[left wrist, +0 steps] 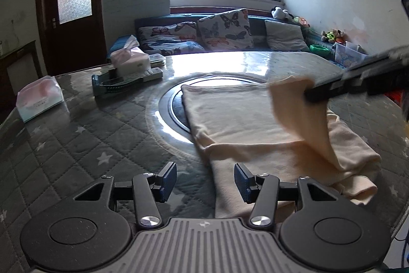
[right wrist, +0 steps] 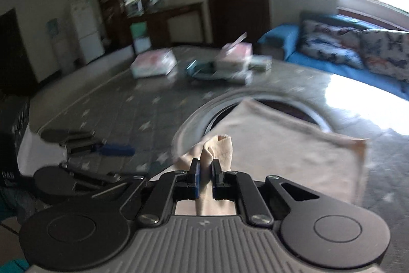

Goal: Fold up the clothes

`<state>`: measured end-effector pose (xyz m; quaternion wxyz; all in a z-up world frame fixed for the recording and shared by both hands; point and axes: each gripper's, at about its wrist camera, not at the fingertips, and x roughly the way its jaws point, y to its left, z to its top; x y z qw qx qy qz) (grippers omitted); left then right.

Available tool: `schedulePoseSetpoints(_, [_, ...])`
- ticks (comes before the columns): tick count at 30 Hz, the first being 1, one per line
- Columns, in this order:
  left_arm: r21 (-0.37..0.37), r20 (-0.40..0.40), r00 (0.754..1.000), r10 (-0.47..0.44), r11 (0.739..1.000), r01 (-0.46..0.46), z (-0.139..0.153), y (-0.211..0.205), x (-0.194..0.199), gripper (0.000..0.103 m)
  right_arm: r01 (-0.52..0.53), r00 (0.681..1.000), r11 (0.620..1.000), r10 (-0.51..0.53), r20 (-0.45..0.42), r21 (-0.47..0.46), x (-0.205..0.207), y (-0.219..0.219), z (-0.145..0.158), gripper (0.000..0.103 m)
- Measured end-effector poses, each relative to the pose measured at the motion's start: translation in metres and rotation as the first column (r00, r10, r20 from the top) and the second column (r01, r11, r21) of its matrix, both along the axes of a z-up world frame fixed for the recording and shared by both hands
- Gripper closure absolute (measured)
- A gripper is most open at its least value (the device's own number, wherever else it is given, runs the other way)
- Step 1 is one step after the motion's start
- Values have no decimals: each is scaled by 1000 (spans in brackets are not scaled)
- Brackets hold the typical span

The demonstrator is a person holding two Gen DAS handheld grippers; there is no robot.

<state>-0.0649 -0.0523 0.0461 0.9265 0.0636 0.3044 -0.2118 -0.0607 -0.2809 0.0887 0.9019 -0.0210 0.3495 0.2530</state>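
Quilted star-print cloth covers the worktop [left wrist: 76, 134], and nearest me my left tool [left wrist: 205, 182] hangs wide and empty over the near edge of the cream garment [left wrist: 230, 119]. Farther out, on its right side, my right tool [right wrist: 205, 179] pinches a bunched corner, lifted above the flat part, so I judge the fold runs leftward across the garment's long near-to-far axis.

The left black 2-finger gripper [left wrist: 205, 182] is held low with its blue-padded fingers [left wrist: 168, 181] spread wide apart and nothing between them. The right black 2-finger gripper [right wrist: 205, 177] is raised, its fingers pinched on cream cloth [right wrist: 281, 157].
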Motion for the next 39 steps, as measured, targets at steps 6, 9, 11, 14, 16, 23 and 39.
schedulePoseSetpoints(6, [-4,-1,1000,-12,1000,12,2,-1,-1,50,-50,999,999,50,-5,11,-9,9,-1,88])
schedulePoseSetpoints(9, [-9,6,999,-49,999,49,5,-7,-4,50,-23,1000,1000,23,21,-8,-14,-7,9,87])
schedulePoseSetpoints(11, [-12,11,997,-74,997,74,7,-12,-6,52,6,999,999,-5,32,-46,-13,-21,13,87])
schedulePoseSetpoints(14, [-6,11,991,-134,991,135,7,-26,-9,56,43,999,992,-40,26,-116,-12,-43,13,87])
schedulePoseSetpoints(16, [7,-6,989,-149,989,149,3,-34,-7,59,65,998,985,-63,12,-159,-14,-60,11,87])
schedulePoseSetpoints(23, [43,-76,984,-162,985,166,-11,-49,1,79,71,994,967,-90,-66,-246,-33,-94,-14,87])
schedulePoseSetpoints(39, [95,-78,990,-118,988,126,-3,-39,-5,101,36,991,981,-59,-118,-189,-48,-98,-46,79])
